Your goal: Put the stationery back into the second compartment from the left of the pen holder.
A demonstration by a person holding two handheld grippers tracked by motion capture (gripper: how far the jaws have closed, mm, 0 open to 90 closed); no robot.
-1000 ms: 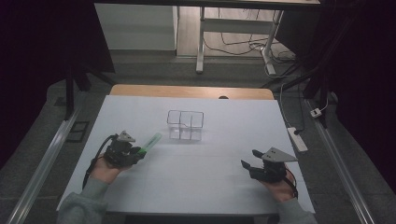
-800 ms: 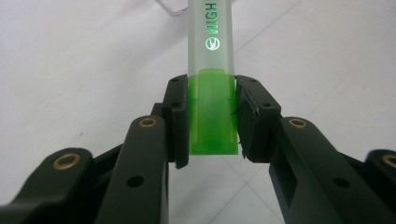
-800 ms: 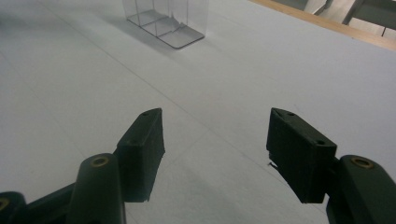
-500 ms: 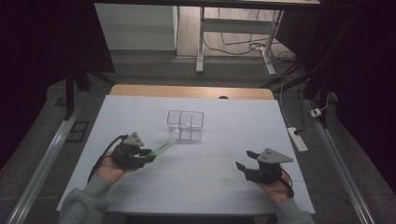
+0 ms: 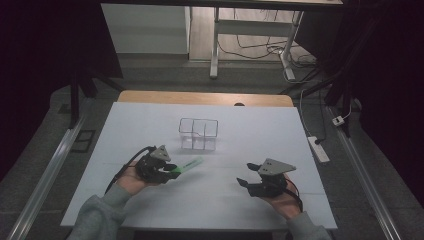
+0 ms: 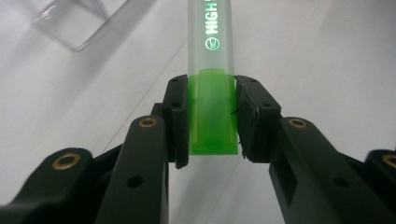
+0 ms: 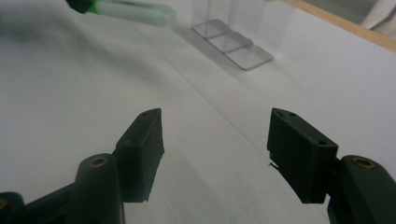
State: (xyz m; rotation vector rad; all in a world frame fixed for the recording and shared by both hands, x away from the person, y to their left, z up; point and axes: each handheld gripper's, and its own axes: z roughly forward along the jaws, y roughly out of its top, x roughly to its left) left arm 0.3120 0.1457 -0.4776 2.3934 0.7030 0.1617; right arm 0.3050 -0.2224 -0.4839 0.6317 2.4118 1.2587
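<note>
Left gripper (image 5: 172, 172) low over the white desk (image 5: 125, 125), near its front left part; clamped on a green highlighter (image 5: 189, 164), jaws pressed on both sides of the bright green end; in the left gripper view (image 6: 212, 119), same squeeze seen close up, highlighter (image 6: 210, 42) running away from the jaws, pale cloudy body with glowing green letters on it; pointing toward a clear plastic organizer (image 5: 198, 133), tip near it but not touching.

Organizer standing upright near the middle of the desk, split into small boxes; one clear corner of it (image 6: 74, 23) at the top left of the left gripper view.

Right gripper (image 5: 245, 183) low over the front right part of the desk, well apart from the left one; spread wide, nothing between the jaws; in the right gripper view (image 7: 215, 135), two black jaws far apart with bare white desk (image 7: 70, 93) between; farther off, the highlighter (image 7: 135, 11) at the top left and the organizer (image 7: 233, 44) beyond it, both blurry.

Grey sleeve (image 5: 100, 215) at the bottom left; power strip (image 5: 318, 148) on the floor, just off the right edge of the desk.
</note>
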